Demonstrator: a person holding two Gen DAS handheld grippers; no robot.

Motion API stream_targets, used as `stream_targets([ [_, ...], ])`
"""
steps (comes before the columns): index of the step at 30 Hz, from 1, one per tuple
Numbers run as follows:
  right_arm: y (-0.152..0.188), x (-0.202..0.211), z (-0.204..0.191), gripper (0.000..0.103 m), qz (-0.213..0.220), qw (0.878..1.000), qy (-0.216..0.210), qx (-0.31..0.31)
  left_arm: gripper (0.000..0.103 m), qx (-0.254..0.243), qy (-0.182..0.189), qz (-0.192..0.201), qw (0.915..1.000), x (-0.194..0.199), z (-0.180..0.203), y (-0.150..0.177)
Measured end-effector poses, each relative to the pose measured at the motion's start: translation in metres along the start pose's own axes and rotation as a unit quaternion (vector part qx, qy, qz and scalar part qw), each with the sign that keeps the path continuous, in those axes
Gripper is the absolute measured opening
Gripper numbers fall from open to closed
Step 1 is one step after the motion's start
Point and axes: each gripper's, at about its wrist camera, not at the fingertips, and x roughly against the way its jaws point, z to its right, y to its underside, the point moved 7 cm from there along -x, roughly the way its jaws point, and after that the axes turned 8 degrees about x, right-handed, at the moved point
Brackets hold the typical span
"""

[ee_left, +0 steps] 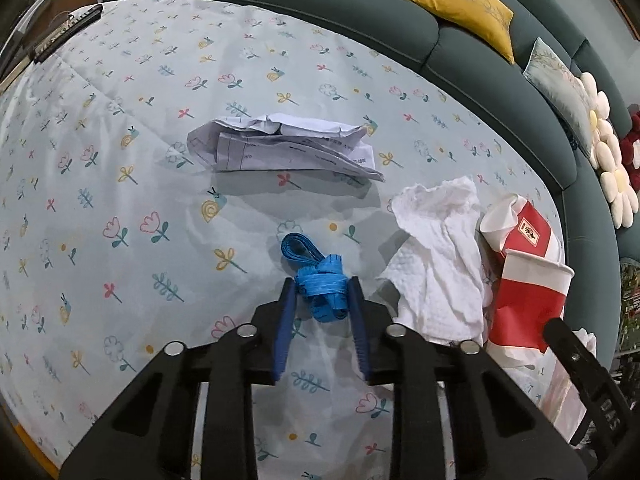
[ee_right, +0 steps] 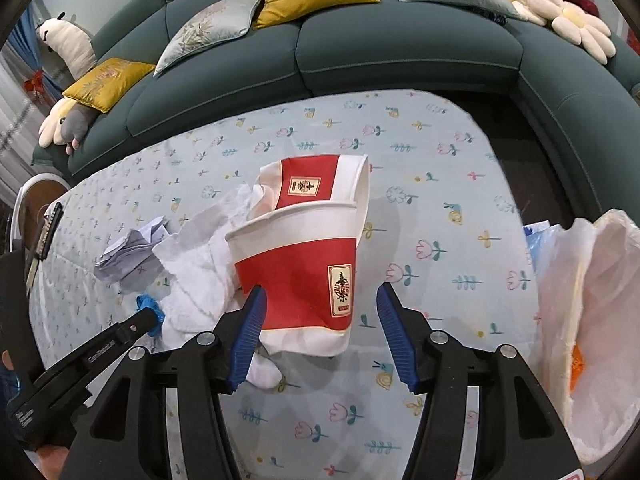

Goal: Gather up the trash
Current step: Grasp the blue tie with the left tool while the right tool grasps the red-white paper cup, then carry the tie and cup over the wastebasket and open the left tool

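A knotted blue tape measure point(ee_left: 320, 280) lies on the flowered tablecloth point(ee_left: 120, 168), and my left gripper point(ee_left: 321, 286) has its blue pads pressed on both sides of it. To its right are a white paper towel point(ee_left: 436, 256) and two red-and-white paper cups. In the right wrist view the near cup point(ee_right: 296, 276) lies tilted over the crushed far cup point(ee_right: 316, 184). My right gripper point(ee_right: 320, 288) stands open around the near cup, its left pad at the cup's side and its right pad apart from it. A crumpled printed paper point(ee_left: 280, 148) lies farther back.
A white plastic bag point(ee_right: 592, 320) stands open at the table's right edge. A teal sofa point(ee_right: 400, 52) with yellow and grey cushions curves behind the table. A black flat object point(ee_left: 68, 30) lies at the far left corner, beside a chair.
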Motion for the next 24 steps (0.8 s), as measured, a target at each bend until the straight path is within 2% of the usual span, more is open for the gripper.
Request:
stream_targets([
  [7, 0.005, -0.017, -0.009, 0.055, -0.017, 1.000, -0.015, 0.000, 0.019, -0.004, -0.003, 0.005, 1.0000, 0.001, 0.000, 0.000],
  [8, 0.006, -0.017, -0.010, 0.048, -0.018, 1.000, -0.020, -0.001, 0.019, -0.003, -0.002, 0.006, 1.0000, 0.003, 0.000, 0.001],
  [9, 0.007, -0.018, -0.011, 0.034, -0.017, 1.000, -0.026, -0.002, 0.019, -0.003, -0.002, 0.006, 1.0000, 0.005, 0.000, 0.003],
  [13, 0.009, -0.011, -0.012, 0.026, -0.011, 0.999, -0.036, -0.005, 0.019, -0.006, 0.003, 0.006, 1.0000, 0.016, 0.003, 0.010],
  [24, 0.020, 0.042, 0.001, 0.025, 0.021, 0.998, -0.049, -0.014, 0.018, -0.040, 0.024, 0.017, 0.9988, 0.055, 0.039, 0.039],
])
